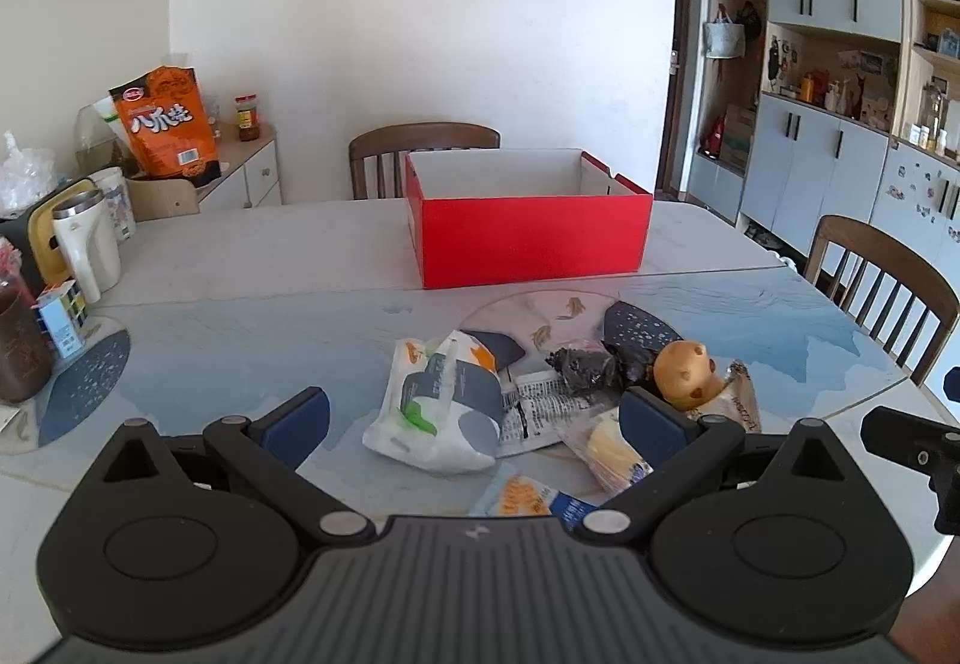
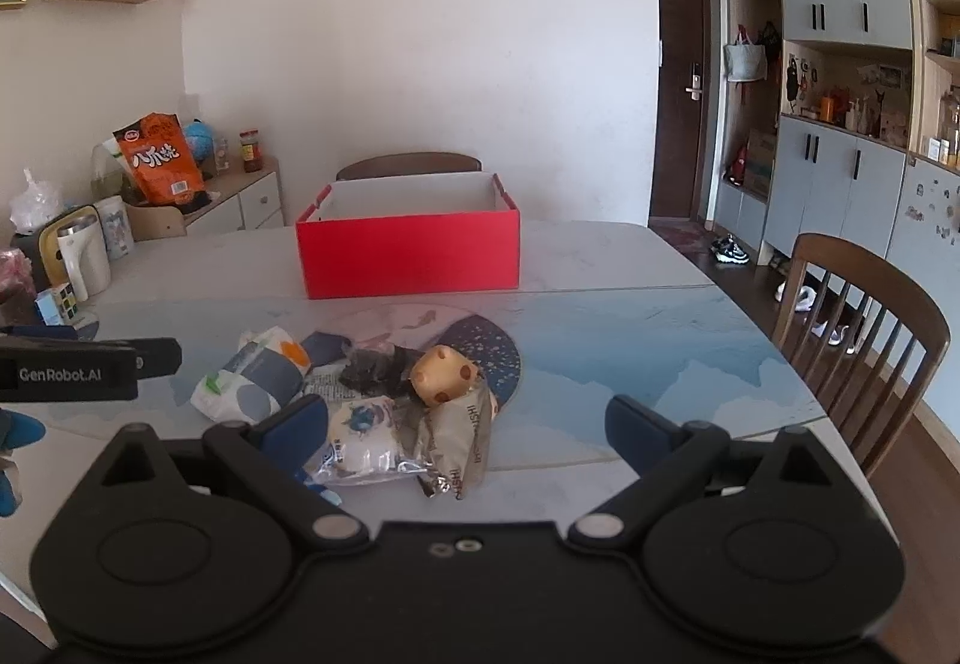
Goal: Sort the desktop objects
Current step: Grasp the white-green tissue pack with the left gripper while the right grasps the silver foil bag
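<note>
Pale marbled tabletop (image 1: 252, 256) with a blue printed mat fills the foreground of both wrist views, a white wall and grey cupboards closing the room behind. Left gripper (image 1: 474, 418) is shown spread wide and empty, its blue pads framing a white-and-grey packet (image 1: 438, 412) at the near edge of a heap of small items. Right gripper (image 2: 468, 427) is likewise wide and empty, hovering over a clear-wrapped snack (image 2: 360, 436) and a crinkled foil wrapper (image 2: 462, 448). Also seen in the heap are a black crumpled wrapper (image 1: 582, 367) and a tan spotted ball (image 1: 684, 373), all touching or overlapping one another. Red box (image 1: 528, 238), open-topped and apparently empty, stands well beyond the heap, towards the far chair (image 1: 420, 141).

The opening step is judged to be in hand: nothing is yet gripped or boxed. A descent onto one outer packet is called for next, the pads closed on that piece alone, followed by a lift clear of the box's near wall.

Open surface lies between heap and box; mugs (image 1: 90, 244) crowd the left edge, and a chair (image 2: 864, 340) stands beside the right rim.
</note>
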Demonstrator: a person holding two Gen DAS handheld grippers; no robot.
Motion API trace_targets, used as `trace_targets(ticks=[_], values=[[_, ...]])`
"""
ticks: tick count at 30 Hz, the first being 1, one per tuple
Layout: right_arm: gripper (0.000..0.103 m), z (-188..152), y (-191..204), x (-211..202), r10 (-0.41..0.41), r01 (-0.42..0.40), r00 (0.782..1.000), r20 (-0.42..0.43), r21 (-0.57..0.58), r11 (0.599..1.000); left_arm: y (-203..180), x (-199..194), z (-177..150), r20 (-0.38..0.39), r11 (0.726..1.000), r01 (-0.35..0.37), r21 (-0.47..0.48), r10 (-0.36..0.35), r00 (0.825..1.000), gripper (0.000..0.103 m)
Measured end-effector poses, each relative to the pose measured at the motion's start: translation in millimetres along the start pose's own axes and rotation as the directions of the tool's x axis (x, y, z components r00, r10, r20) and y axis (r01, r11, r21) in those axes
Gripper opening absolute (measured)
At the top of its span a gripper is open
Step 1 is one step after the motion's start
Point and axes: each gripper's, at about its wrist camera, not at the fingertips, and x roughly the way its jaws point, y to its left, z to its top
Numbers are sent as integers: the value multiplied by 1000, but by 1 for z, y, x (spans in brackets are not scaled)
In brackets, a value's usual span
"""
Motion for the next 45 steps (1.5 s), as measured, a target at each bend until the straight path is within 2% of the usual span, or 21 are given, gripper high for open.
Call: trace_targets(ticks=[9,18,25,39,45], values=[[97,0,8,44,-58,61,997,-58,41,997,15,41,3,-15,999,18,41,-18,1000,103],[94,-3,14,93,-89,95,988,-127,41,995,26,91,3,-65,998,30,53,-27,998,103],[91,-7,10,127,-100,112,975,-200,51,992,29,123,-2,-95,998,29,62,-23,995,103],[89,-16,13,162,-86,113,957,-277,84,990,38,169,-14,-180,996,66,56,-55,982,103],[89,-19,10,169,-81,112,951,-299,88,990,36,179,-19,-190,995,63,77,-47,981,103]])
